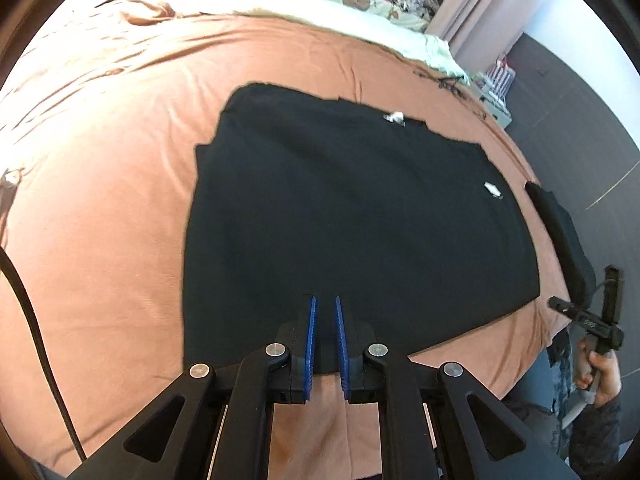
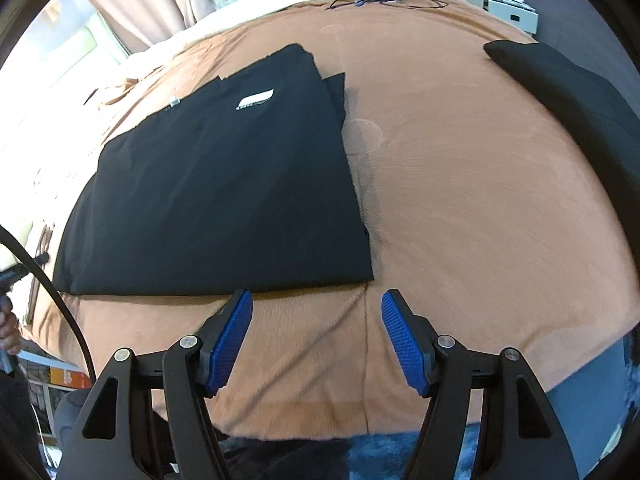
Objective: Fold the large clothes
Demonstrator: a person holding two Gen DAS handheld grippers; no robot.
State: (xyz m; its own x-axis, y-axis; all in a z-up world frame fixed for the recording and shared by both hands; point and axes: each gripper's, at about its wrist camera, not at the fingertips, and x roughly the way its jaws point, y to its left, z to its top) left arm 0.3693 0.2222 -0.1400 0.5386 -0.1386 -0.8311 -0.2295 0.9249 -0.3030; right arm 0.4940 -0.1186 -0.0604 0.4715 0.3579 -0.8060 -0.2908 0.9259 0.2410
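A large black cotton garment lies folded into a flat, roughly rectangular slab on the bed, spread over a soft rust-orange plush blanket with a short, brushed nap and shallow creases. The cloth is matte and smooth, its near hem straight, a second layer peeking out along its right edge. On its chest sits a small white slanted logo with tiny lettering beneath, too small to read; a little white tag shows near the neckline. A second dark folded piece lies apart at the blanket's far right edge.

The left gripper tips steeply down over the garment's near hem, its ribbed blue pads almost together; black cloth lies under and between them, though I can't say whether they pinch it. The right gripper, also angled down, stands with its jaws wide apart and nothing between them, just beside the garment's near right corner, over bare blanket. In the left wrist view a hand clasps the other gripper's handle at the bed's edge.
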